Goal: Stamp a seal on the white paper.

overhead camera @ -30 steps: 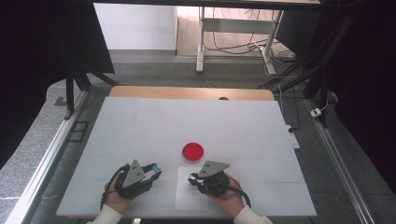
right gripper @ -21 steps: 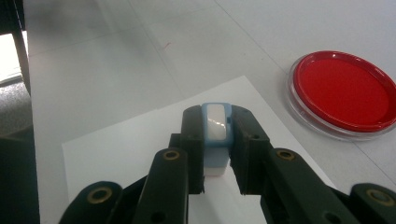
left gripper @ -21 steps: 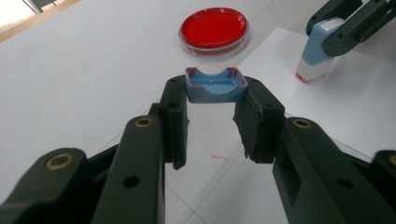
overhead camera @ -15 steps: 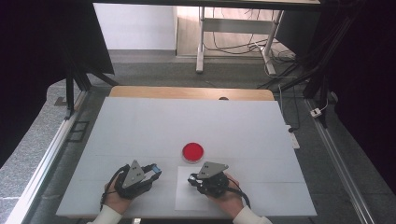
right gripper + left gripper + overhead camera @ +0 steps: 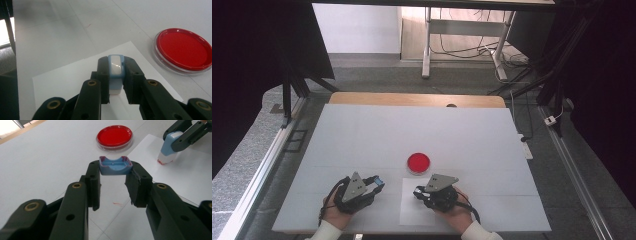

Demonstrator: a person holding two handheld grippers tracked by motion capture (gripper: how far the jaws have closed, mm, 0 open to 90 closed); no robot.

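Your right gripper (image 5: 115, 82) is clamped on a light-blue stamp (image 5: 115, 75), its jaws pressing the body from both sides; the stamp stands upright with its white-and-red foot down on the white sheet of paper (image 5: 418, 202), which lies near the front edge of the desk (image 5: 362, 135), a little right of the middle. In the left gripper view you can see the same stamp (image 5: 170, 147) with its foot on the sheet (image 5: 190, 175). Your left gripper (image 5: 115, 182) pinches the stamp's blue cap (image 5: 115, 165) between its fingertips, hollow side up, held just above the bare desk to the left of the sheet. In the high view both grippers sit side by side near the front edge, left gripper (image 5: 374, 184) and right gripper (image 5: 419, 192) close but apart. Just beyond the sheet's far edge, toward the middle of the desk, rests a round clear dish with a red filling (image 5: 418, 162).
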